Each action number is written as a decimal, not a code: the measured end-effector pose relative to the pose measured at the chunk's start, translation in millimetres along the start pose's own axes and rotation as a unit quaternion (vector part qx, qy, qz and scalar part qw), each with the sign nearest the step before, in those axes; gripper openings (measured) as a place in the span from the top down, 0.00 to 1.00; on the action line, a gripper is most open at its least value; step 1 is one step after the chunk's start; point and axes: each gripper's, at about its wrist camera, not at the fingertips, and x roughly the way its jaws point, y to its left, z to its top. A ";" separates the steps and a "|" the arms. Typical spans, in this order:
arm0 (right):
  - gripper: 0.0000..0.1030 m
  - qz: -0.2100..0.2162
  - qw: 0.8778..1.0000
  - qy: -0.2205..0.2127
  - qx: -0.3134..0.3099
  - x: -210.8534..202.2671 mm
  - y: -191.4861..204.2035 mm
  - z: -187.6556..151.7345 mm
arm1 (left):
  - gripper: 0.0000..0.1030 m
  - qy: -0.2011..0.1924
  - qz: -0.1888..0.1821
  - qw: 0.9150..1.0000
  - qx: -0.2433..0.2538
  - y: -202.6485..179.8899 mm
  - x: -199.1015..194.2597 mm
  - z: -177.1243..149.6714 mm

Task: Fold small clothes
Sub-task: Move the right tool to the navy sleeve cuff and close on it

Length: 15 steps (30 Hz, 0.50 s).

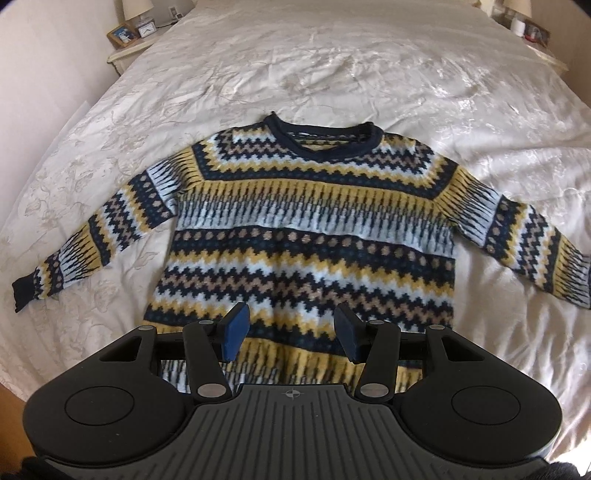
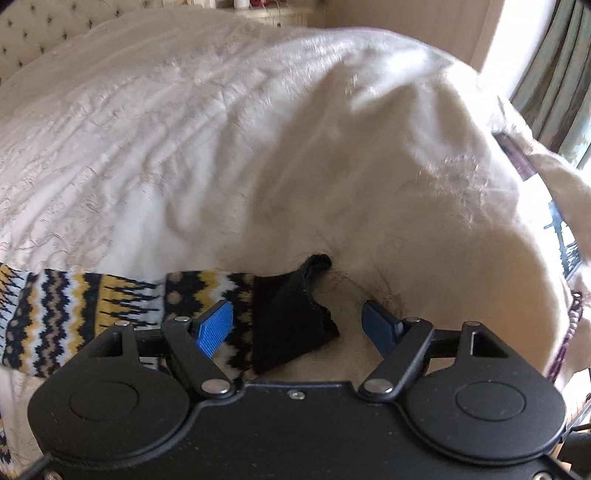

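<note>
A knitted sweater in navy, yellow, white and tan zigzag bands lies flat, front up, on a cream bedspread, both sleeves spread out. My left gripper hovers open above the lower body of the sweater, near its hem, with nothing pinched. In the right wrist view one sleeve runs in from the left and ends in a dark navy cuff. My right gripper is open, low over that cuff. The cuff lies between the blue pads, and they do not press on it.
A nightstand with a lamp, a photo frame and a clock stands at the bed's far left; another nightstand is at the far right. A tufted headboard and curtains border the bed. The bedspread drops off at the right.
</note>
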 end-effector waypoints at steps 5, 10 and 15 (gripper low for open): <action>0.32 0.021 0.999 0.035 -0.005 21.4 1.7 3.1 | 0.52 0.004 0.005 1.000 0.005 -8.7 2.1 3.9; 0.65 0.026 0.998 0.054 -0.011 32.0 5.8 3.7 | 0.52 0.006 0.007 1.000 0.007 -12.8 4.8 7.2; 0.82 0.059 0.996 0.058 0.012 27.9 5.4 7.8 | 0.52 0.008 0.007 1.000 0.009 -13.2 6.2 8.3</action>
